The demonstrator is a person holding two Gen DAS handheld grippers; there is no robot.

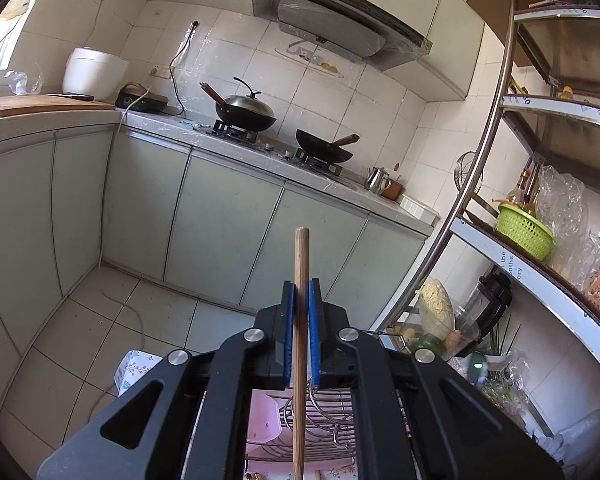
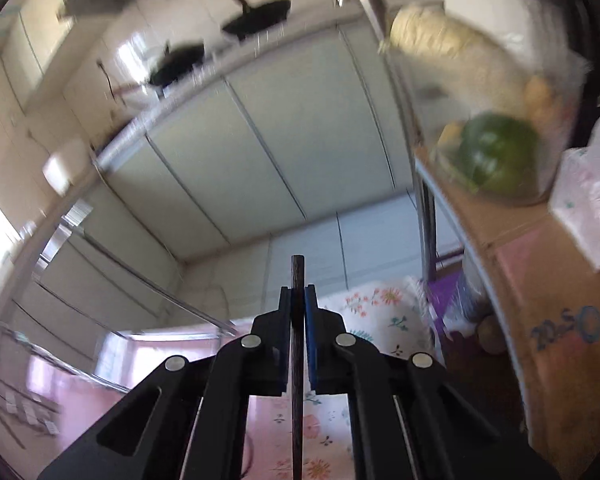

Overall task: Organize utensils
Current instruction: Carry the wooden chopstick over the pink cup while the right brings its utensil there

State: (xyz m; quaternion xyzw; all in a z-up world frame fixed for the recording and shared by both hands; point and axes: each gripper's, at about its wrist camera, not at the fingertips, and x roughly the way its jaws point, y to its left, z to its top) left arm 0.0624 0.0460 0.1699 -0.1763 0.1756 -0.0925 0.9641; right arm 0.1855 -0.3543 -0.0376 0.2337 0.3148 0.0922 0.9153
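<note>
Between the blue pads of the left gripper [image 1: 301, 286] a pale wooden chopstick [image 1: 301, 264] is sitting clamped, its blunt end poking up past the fingertips and its length running down out of the bottom of the view. Below it a wire dish rack [image 1: 328, 420] is showing, with a pink bowl [image 1: 262, 420] beside it. Beyond, the kitchen counter [image 1: 236, 148] is carrying two black woks [image 1: 324, 148] on the stove, and a white rice cooker [image 1: 94, 72] is standing further left. A metal shelf unit [image 1: 496, 112] on the right is holding a green basket [image 1: 524, 232].

Over on the right wrist view, everything is smearing with blur, but the right gripper [image 2: 298, 290] is pinching a dark chopstick [image 2: 297, 320], thin and nearly black, upright between its closed pads. Under it a pink floral cloth [image 2: 300, 432] is spreading, and a green vegetable [image 2: 496, 152] is sitting on the shelf to the right.
</note>
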